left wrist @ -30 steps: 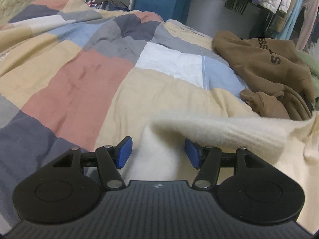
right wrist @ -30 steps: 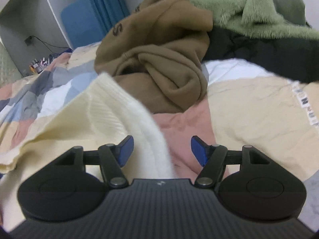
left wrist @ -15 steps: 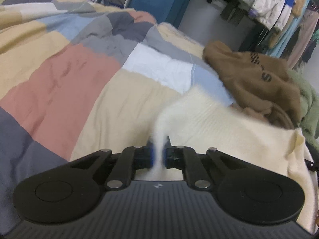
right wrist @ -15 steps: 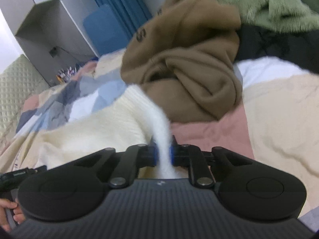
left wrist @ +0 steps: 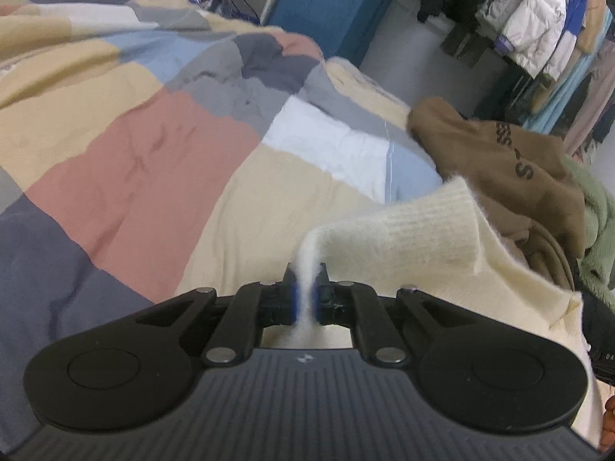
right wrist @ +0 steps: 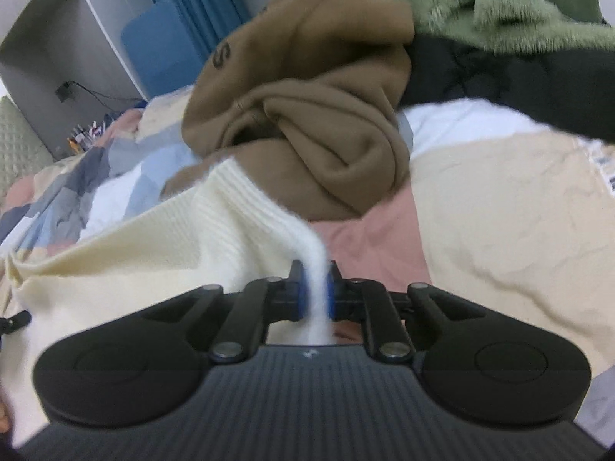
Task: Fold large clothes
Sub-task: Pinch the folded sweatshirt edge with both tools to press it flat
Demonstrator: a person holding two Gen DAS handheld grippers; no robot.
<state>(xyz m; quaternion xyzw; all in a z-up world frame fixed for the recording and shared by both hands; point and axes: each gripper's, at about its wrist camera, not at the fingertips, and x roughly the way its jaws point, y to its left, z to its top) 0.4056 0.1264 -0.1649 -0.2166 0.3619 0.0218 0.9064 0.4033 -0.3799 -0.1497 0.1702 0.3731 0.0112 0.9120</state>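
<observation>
We see the cream knit sweater (left wrist: pixel 423 230) — fuzzy, ribbed at its hem — lying rumpled on the patchwork quilt (left wrist: pixel 134 161), two pinched corners lifted, its edge touching a brown hoodie (right wrist: pixel 307 115).

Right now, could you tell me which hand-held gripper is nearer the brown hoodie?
Right, I'd judge. The right hand-held gripper faces the brown hoodie just ahead; the left hand-held gripper sees it farther off, to its right.

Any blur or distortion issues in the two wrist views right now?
Left wrist view: mostly sharp, with strong fisheye bending at the edges; the cream sweater goes soft where the left gripper pinches it. Right wrist view: softer overall, with motion blur on the brown hoodie, the green fleece and the sweater's ribbed edge, though the right gripper itself stays crisp. Lighting is dim and even, with no glare.
</observation>
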